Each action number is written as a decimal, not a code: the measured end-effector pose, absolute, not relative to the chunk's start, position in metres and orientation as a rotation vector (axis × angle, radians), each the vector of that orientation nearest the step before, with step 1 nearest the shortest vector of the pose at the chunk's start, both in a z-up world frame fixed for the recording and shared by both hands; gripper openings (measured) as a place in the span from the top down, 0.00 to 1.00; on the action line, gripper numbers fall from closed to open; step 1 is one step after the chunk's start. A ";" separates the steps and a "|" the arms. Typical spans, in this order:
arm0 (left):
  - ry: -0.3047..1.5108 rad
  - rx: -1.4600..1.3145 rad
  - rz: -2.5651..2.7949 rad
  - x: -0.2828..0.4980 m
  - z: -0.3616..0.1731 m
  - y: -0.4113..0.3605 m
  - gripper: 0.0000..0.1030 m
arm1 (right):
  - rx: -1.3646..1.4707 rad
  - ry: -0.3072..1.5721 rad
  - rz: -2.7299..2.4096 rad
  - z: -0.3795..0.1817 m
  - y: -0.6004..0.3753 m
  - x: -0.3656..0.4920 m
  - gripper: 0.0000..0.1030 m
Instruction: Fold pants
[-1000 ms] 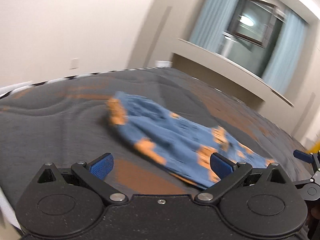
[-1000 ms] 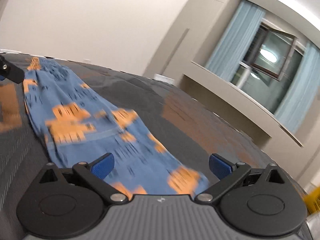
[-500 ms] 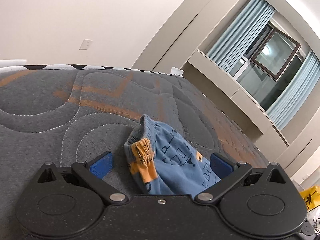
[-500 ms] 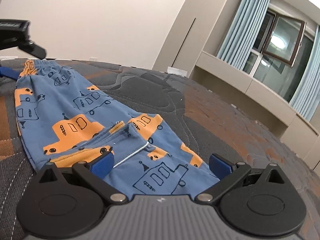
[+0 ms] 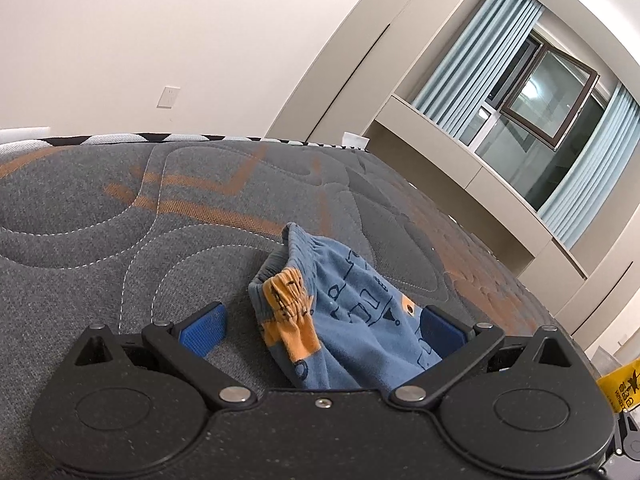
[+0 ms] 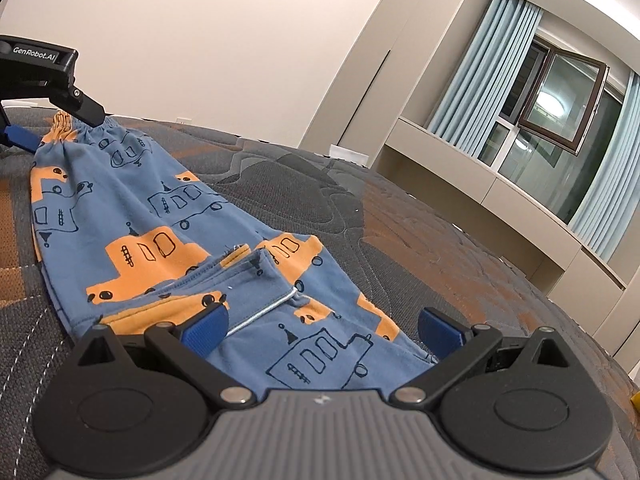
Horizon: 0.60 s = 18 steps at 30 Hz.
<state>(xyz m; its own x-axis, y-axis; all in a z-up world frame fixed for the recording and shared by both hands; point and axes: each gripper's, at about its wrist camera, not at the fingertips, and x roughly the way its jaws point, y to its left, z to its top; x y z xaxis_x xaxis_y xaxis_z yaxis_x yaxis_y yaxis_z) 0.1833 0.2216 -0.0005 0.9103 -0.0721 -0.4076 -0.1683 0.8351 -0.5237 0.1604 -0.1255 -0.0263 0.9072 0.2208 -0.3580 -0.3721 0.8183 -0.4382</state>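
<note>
Blue pants (image 6: 132,216) with orange car prints lie stretched on the grey quilted mattress (image 6: 460,264). In the left wrist view the gathered elastic waistband (image 5: 292,292) sits between the wide-open blue pads of my left gripper (image 5: 322,326), low over the mattress. My left gripper also shows in the right wrist view (image 6: 24,120) at the waistband end. My right gripper (image 6: 320,328) is open over the leg end, with the cloth and a white cord (image 6: 264,310) between its pads.
The mattress (image 5: 100,216) has orange stitched patterns and a zigzag edge at the far side. A wall with a cupboard, a window ledge and curtains (image 6: 480,80) lies beyond. A yellow object (image 5: 618,390) stands off the right edge.
Both grippers came down to the pants over the last second. Since half a second ago they have crept slightly closer to the cloth. Both stay open.
</note>
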 end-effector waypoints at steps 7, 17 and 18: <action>0.433 -0.582 0.054 0.185 -0.001 0.221 0.01 | -0.528 0.296 0.321 -0.026 -0.126 0.159 0.00; 0.432 -0.592 0.049 0.187 -0.002 0.222 0.01 | -0.532 0.290 0.318 -0.026 -0.126 0.158 0.00; 0.430 -0.594 0.049 0.187 -0.003 0.223 0.01 | -0.533 0.289 0.317 -0.026 -0.125 0.157 0.00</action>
<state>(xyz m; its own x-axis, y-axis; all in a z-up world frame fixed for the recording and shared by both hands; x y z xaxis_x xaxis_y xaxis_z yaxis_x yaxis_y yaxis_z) 0.1872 0.2227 -0.0026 0.9104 -0.0777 -0.4063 -0.1665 0.8303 -0.5319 0.1575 -0.1255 -0.0262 0.9114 0.2192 -0.3482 -0.3673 0.8150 -0.4481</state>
